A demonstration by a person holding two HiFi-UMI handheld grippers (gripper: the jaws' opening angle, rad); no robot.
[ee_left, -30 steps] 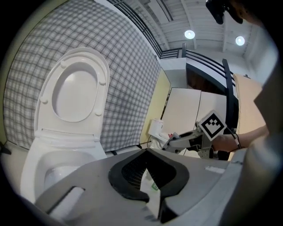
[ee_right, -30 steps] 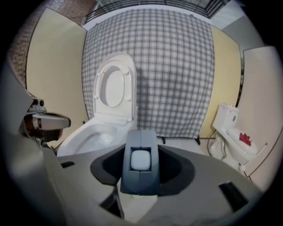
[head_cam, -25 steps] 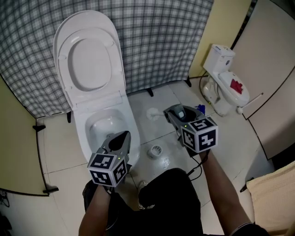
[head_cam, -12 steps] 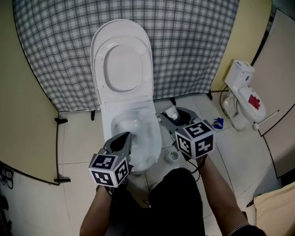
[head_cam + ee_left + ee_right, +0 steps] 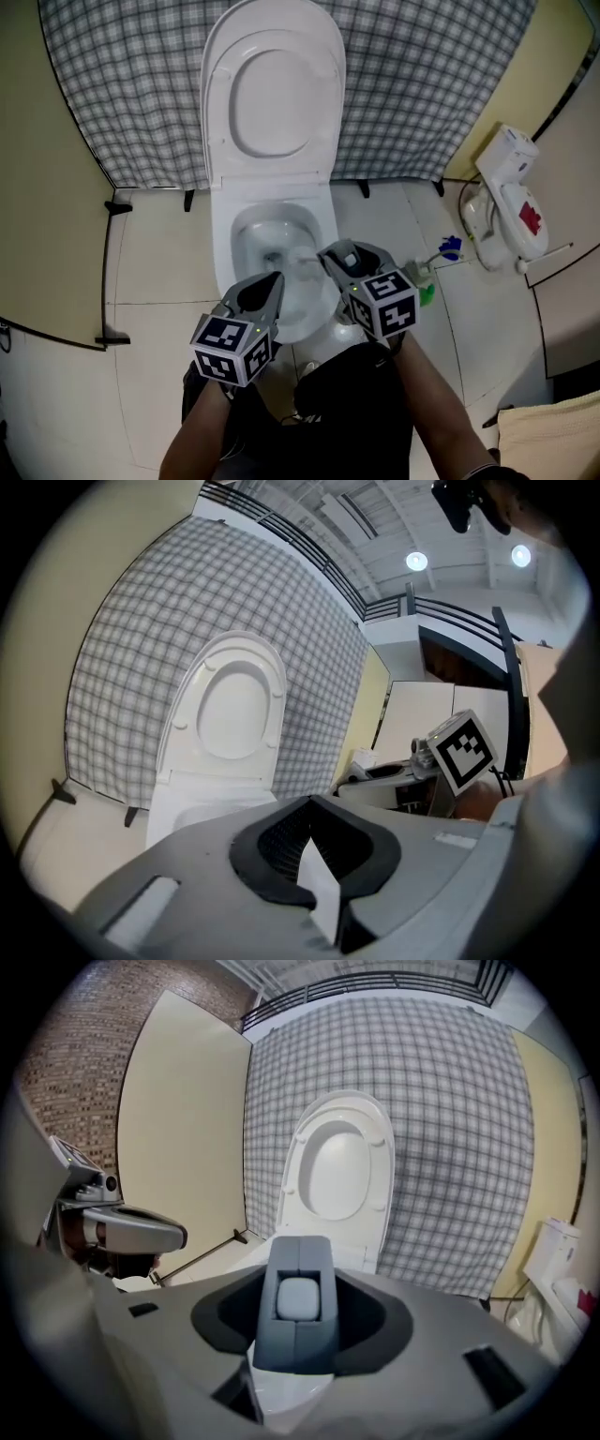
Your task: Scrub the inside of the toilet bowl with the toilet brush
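**Clerk:** Right hand first.

**Inspector:** Right gripper (image 5: 342, 258): the jaws stand wide and are clamped on the grey handle of the toilet brush (image 5: 299, 1330), which sits square between them. There is a pale blur just ahead of the tips, over the water. I cannot tell whether it is the brush head.

**Clerk:** And the left?

**Inspector:** Left gripper (image 5: 262, 287): the jaws are together at the tips with nothing between them. It sits just beside the right gripper without touching it.

**Clerk:** Where is the bowl?

**Inspector:** The toilet bowl (image 5: 223, 246) lies ahead of and below both pairs of jaws. The left tips are over the near rim, and the right tips are over the rim's right side. The lid (image 5: 274, 94) stands upright beyond the jaws, against the checked curtain (image 5: 122, 84).

**Clerk:** Room to move?

**Inspector:** Bare floor tiles (image 5: 155, 258) run left of the left jaws as far as a yellow partition (image 5: 37, 187). Right of the right jaws, a green object (image 5: 427, 292) stands near on the floor. A small second toilet (image 5: 506, 202) is well apart, further right.
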